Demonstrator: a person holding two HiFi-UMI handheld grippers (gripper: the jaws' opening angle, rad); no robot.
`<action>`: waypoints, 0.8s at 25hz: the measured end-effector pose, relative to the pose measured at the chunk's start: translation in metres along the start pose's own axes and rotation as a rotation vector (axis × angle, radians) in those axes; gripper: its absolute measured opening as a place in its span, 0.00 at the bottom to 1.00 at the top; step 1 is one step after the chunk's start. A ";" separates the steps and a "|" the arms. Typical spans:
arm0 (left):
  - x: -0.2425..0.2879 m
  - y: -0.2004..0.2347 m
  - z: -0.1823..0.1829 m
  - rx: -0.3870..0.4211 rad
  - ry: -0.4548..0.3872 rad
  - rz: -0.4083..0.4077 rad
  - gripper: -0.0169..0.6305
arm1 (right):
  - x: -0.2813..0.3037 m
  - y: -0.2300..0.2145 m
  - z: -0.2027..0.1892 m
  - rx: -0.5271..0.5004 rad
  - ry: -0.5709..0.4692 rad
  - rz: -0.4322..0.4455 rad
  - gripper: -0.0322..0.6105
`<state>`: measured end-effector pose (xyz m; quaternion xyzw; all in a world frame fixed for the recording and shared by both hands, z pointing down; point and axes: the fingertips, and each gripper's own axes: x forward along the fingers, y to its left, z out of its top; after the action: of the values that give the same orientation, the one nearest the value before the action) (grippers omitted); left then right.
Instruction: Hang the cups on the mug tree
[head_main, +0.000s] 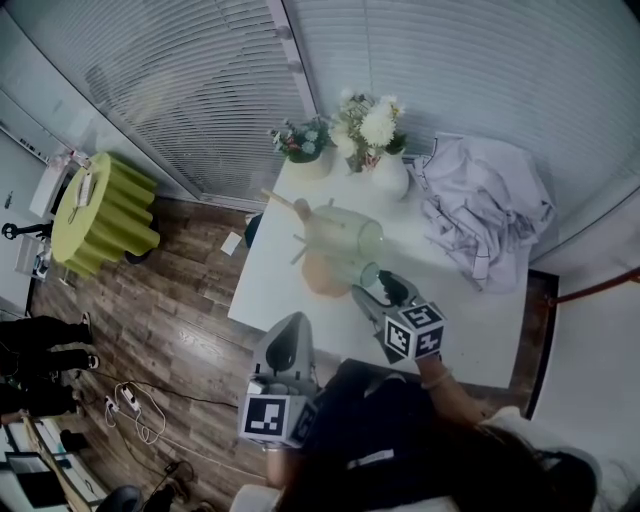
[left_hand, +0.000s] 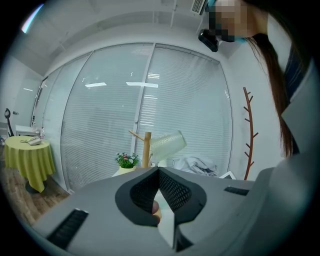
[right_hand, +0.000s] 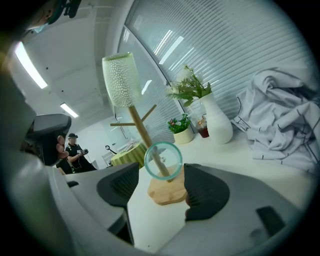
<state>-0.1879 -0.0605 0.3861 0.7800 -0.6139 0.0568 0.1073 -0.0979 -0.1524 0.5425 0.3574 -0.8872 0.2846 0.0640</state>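
Note:
A wooden mug tree (head_main: 322, 270) stands on the white table (head_main: 265, 295); its stem and round base (right_hand: 167, 190) show in the right gripper view. A pale textured cup (right_hand: 121, 80) sits upside down on the top of the tree (head_main: 345, 232). My right gripper (head_main: 383, 288) is at the tree. A small clear cup (right_hand: 163, 160) sits between its jaws just in front of the stem, and the jaws close in on its sides. My left gripper (head_main: 290, 330) hangs off the table's near edge, shut and empty, its pads (left_hand: 170, 190) meeting.
A white vase of flowers (head_main: 388, 172) and a small potted plant (head_main: 305, 150) stand at the table's far edge. A crumpled white cloth (head_main: 488, 210) covers the right side. A yellow-green covered round table (head_main: 105, 210) stands on the wooden floor at left. Blinds line the walls.

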 end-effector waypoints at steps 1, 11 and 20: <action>-0.001 -0.002 0.000 0.000 -0.003 0.000 0.03 | -0.002 0.000 0.000 -0.002 0.001 0.000 0.50; -0.015 -0.017 0.001 -0.017 -0.031 0.026 0.03 | -0.023 0.003 -0.001 -0.030 0.011 0.007 0.49; -0.026 -0.035 0.002 -0.030 -0.051 0.047 0.03 | -0.044 0.003 0.000 -0.050 0.012 0.012 0.47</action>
<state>-0.1602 -0.0283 0.3749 0.7648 -0.6355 0.0302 0.1018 -0.0671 -0.1248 0.5270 0.3485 -0.8959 0.2648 0.0765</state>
